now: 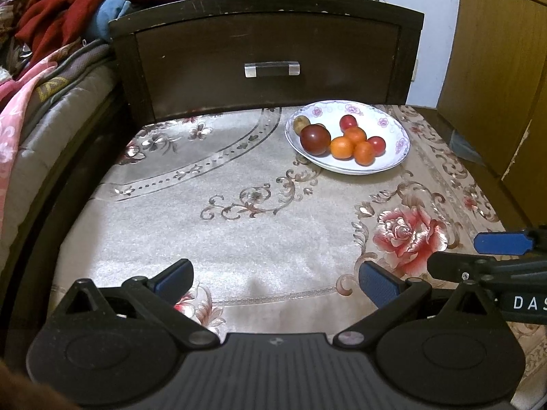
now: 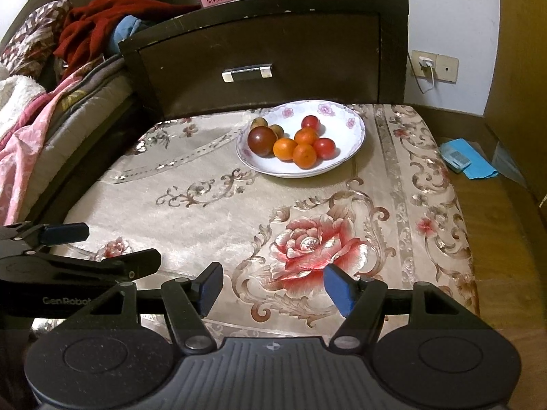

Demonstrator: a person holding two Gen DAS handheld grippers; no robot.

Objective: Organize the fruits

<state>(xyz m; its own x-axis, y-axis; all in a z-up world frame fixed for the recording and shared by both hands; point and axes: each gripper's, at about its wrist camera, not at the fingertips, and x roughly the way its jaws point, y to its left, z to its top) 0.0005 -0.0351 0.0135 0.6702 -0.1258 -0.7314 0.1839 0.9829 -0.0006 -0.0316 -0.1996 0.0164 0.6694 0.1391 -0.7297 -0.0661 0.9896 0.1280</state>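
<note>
A white floral plate (image 1: 393,162) (image 2: 352,152) stands at the far side of the cloth-covered table. It holds a large dark red tomato (image 1: 315,139) (image 2: 262,140), three oranges (image 1: 342,147) (image 2: 284,149), two small red fruits (image 1: 348,122) (image 2: 310,122) and brownish fruits (image 1: 301,123) (image 2: 258,123). My left gripper (image 1: 275,282) is open and empty, low over the table's near edge. My right gripper (image 2: 273,288) is open and empty beside it, far from the plate. Each gripper shows at the edge of the other's view.
A dark wooden cabinet with a drawer handle (image 1: 271,69) stands right behind the table. A bed with blankets (image 1: 30,109) lies to the left. A wooden wardrobe (image 1: 495,68) is on the right. A blue item (image 2: 465,159) lies on the floor at right.
</note>
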